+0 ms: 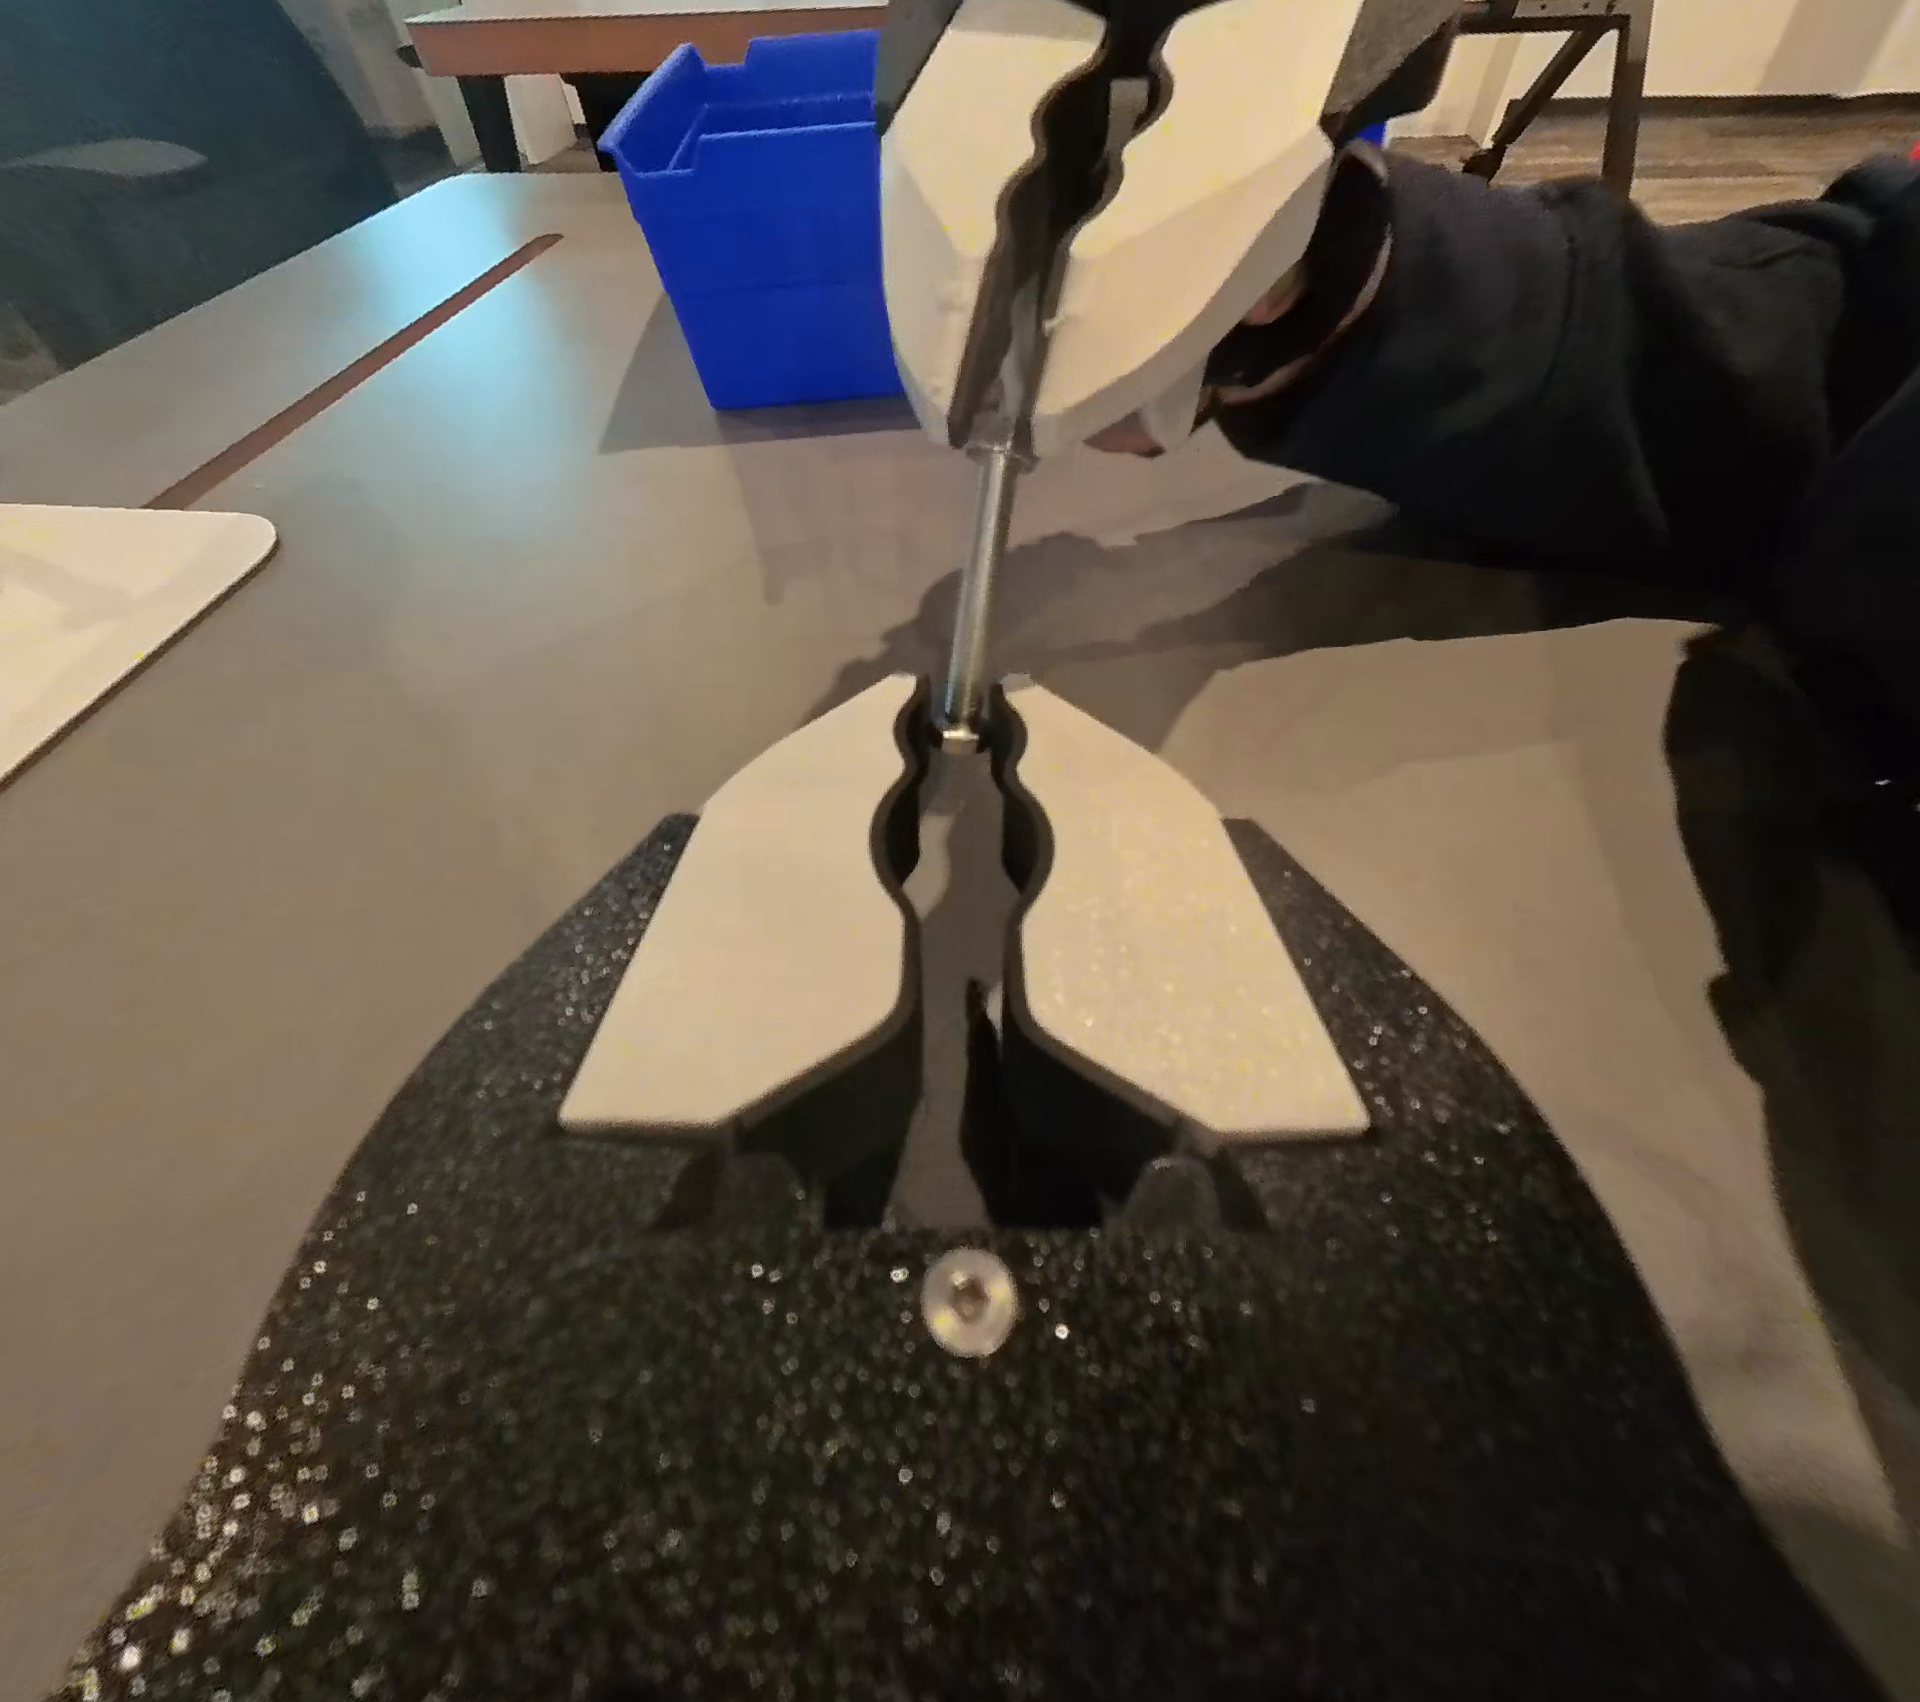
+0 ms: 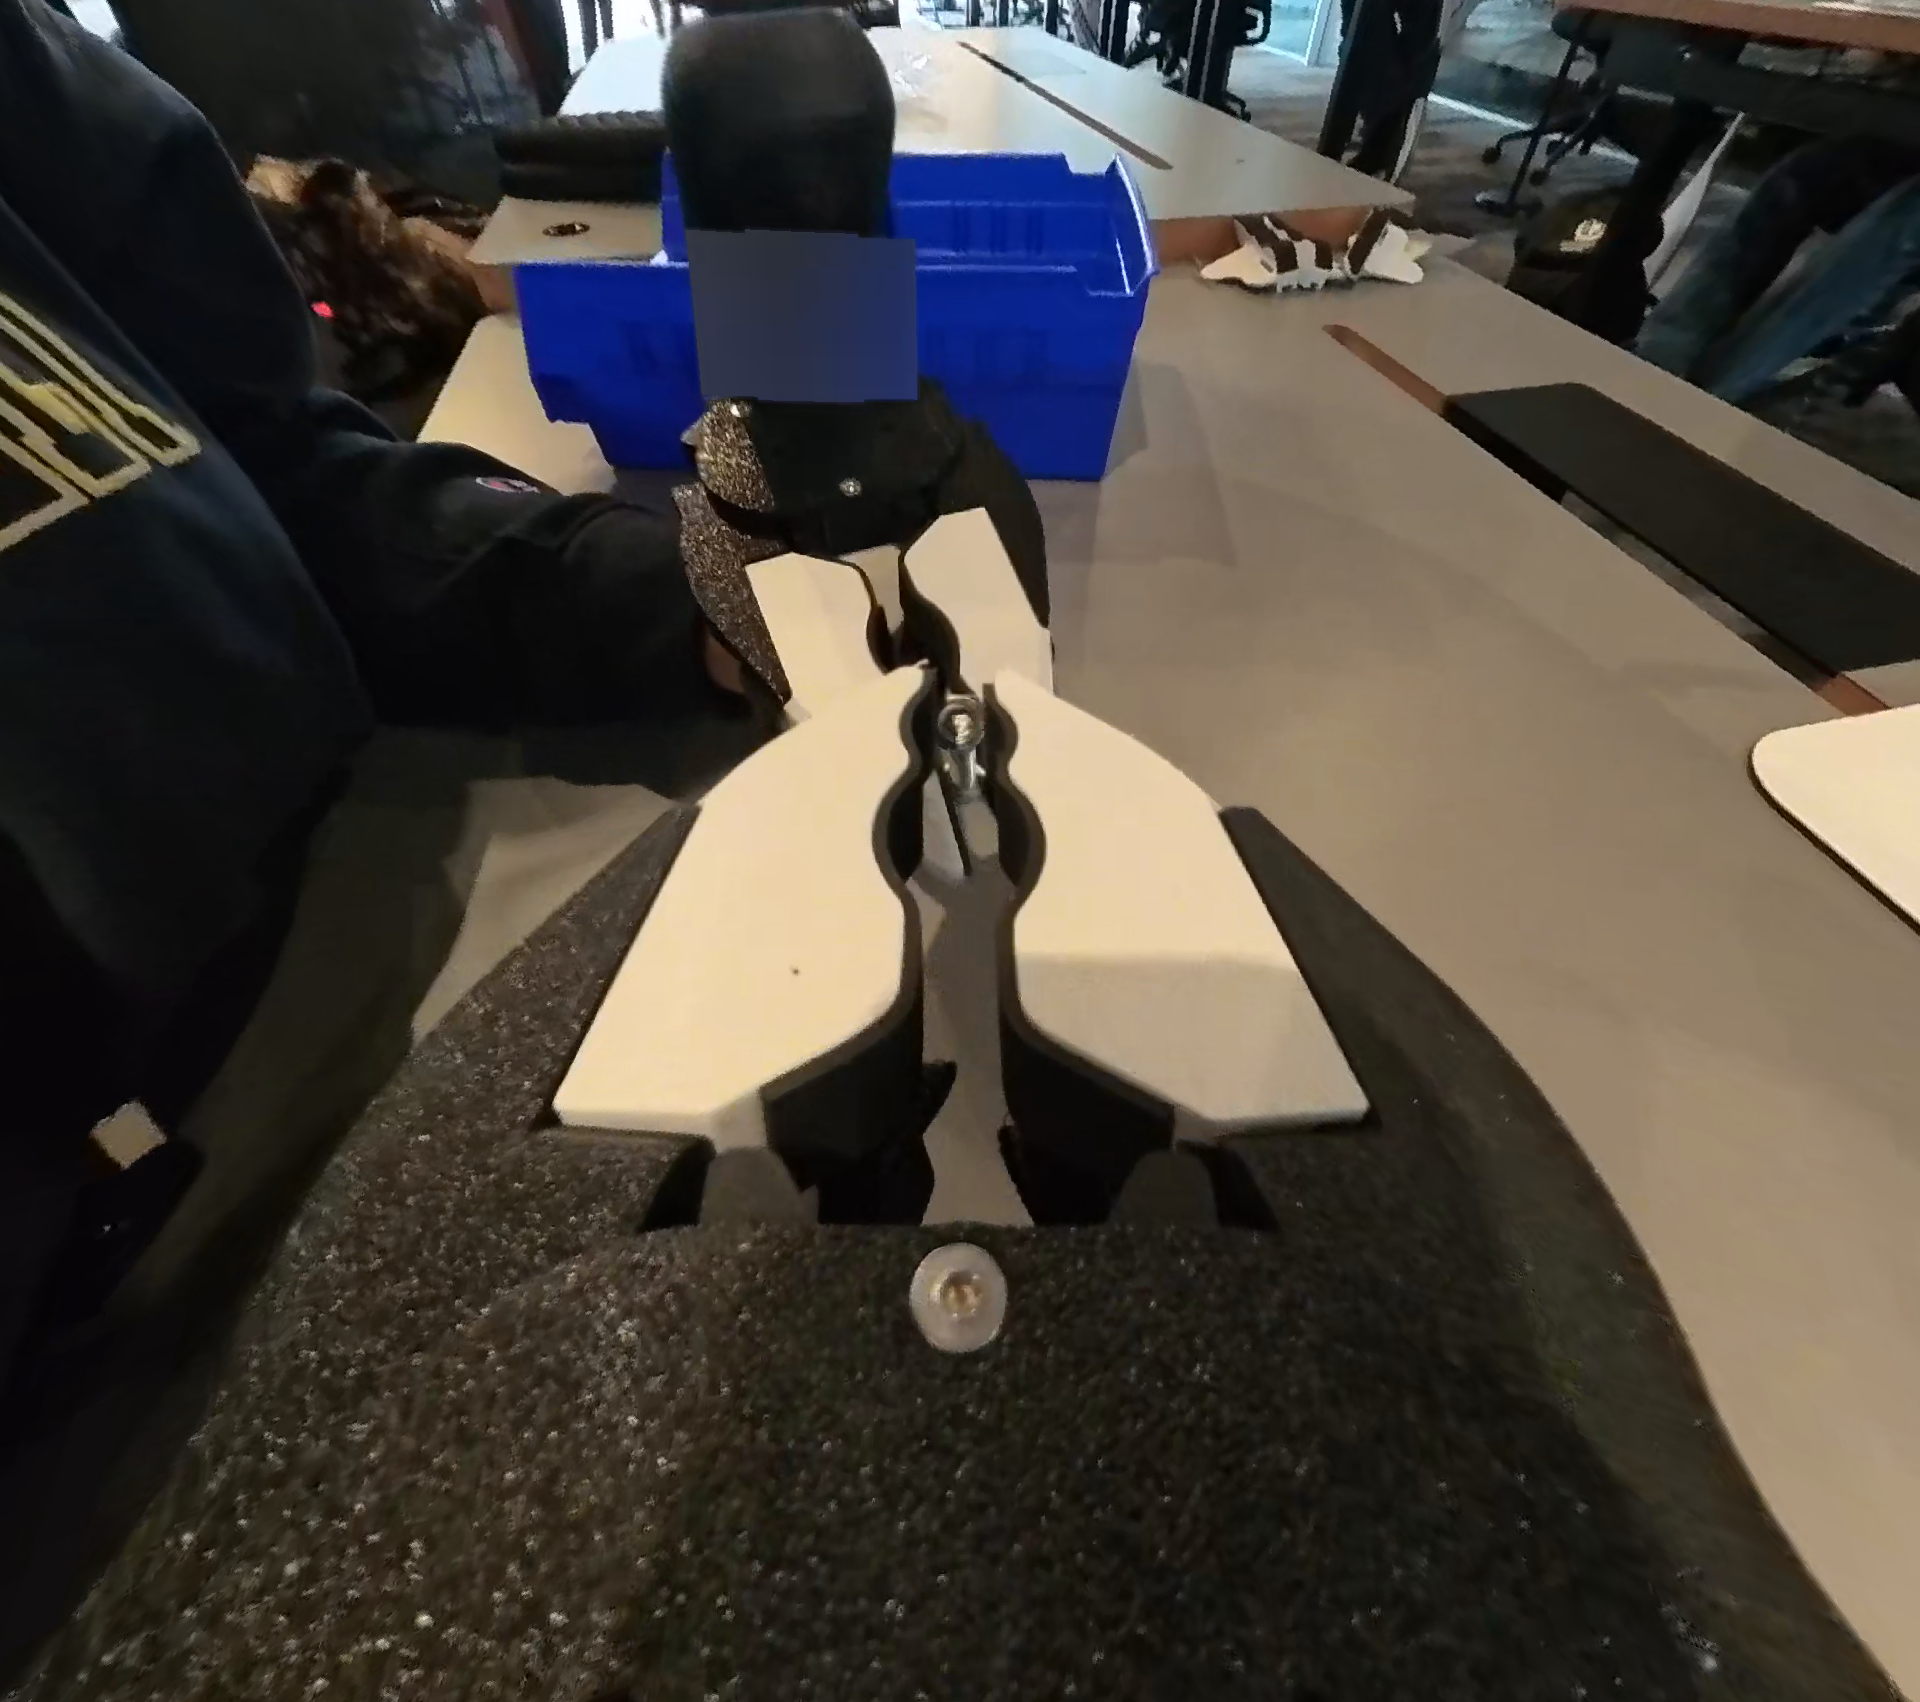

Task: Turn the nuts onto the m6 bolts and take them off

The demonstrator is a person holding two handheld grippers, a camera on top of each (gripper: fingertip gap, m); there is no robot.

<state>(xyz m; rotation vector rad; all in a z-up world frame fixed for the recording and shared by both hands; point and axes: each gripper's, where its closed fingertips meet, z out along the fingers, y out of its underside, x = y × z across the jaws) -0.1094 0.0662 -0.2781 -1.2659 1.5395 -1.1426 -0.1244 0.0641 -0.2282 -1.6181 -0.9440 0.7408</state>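
A long silver bolt [image 1: 984, 572] hangs in the air above the grey table [image 1: 416, 717], spanning the gap between my two grippers. My left gripper [image 1: 958, 702] is shut on a small hex nut [image 1: 961, 735] at the bolt's near end. My right gripper [image 1: 1000, 431] comes in from above, tilted down, and is shut on the bolt's far end. In the right wrist view, my right gripper [image 2: 958, 694] holds the bolt [image 2: 956, 733] between its tips. The bolt looks foreshortened there. The left gripper's white fingers [image 2: 821, 624] meet it just beyond.
A blue plastic bin [image 1: 769, 239] stands on the table behind the grippers and also shows in the right wrist view [image 2: 1018, 322]. A white mat [image 1: 104, 603] lies at the left. A black pad [image 2: 1683, 509] lies at the right. A person's dark sleeve [image 1: 1558, 364] reaches in. Tip to tip, the grippers are about 5 cm apart.
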